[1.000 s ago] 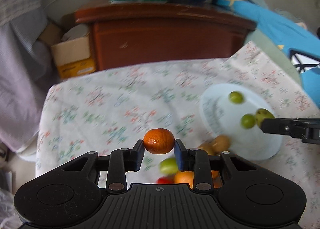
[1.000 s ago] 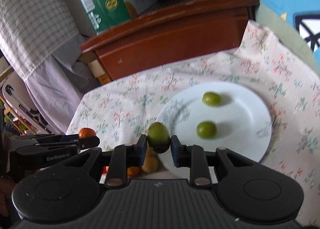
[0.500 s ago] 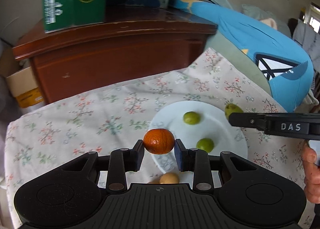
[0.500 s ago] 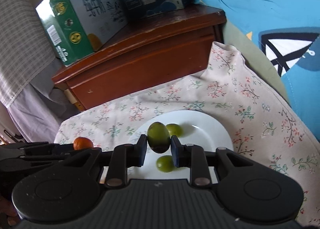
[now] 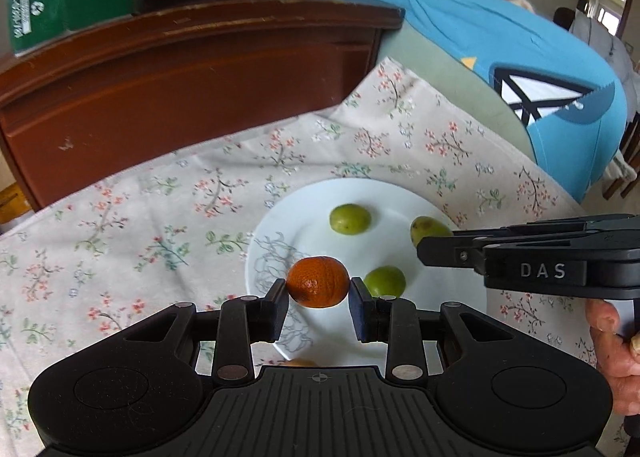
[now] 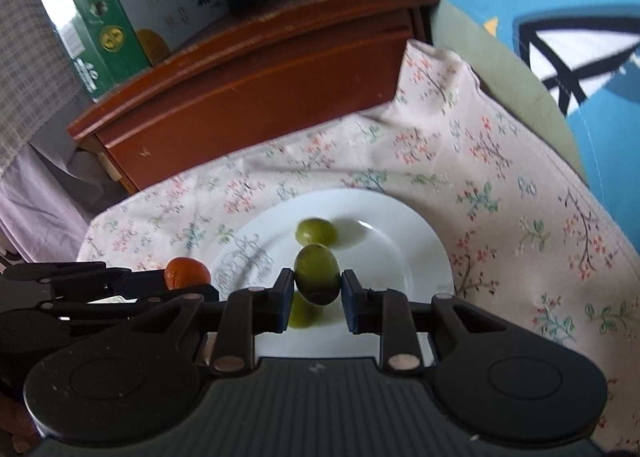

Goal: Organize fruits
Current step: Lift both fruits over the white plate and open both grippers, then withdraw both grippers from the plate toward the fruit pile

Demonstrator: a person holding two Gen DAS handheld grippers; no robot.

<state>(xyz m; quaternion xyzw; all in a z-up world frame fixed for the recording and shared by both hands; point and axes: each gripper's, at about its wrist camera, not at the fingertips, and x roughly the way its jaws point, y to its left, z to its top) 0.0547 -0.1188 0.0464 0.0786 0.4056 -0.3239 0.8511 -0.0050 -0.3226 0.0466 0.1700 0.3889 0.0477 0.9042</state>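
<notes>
Floral cloth covers the table under both tongs: the left gripper (image 5: 318, 291) pinches a small orange citrus (image 5: 318, 282) and the right gripper (image 6: 315, 289) clamps a green fruit (image 6: 317, 274), both above the white plate (image 6: 416, 253). They look light, smooth and likely bruisable, best squeezed gently across the middle. 2 green fruits (image 5: 349, 218) lie on the plate; the near rim is hidden.

A plate (image 5: 432, 297) sits on the tablecloth (image 5: 160, 217) before a wooden cabinet (image 5: 200, 77); two fruits (image 5: 349, 218) lie on it.
</notes>
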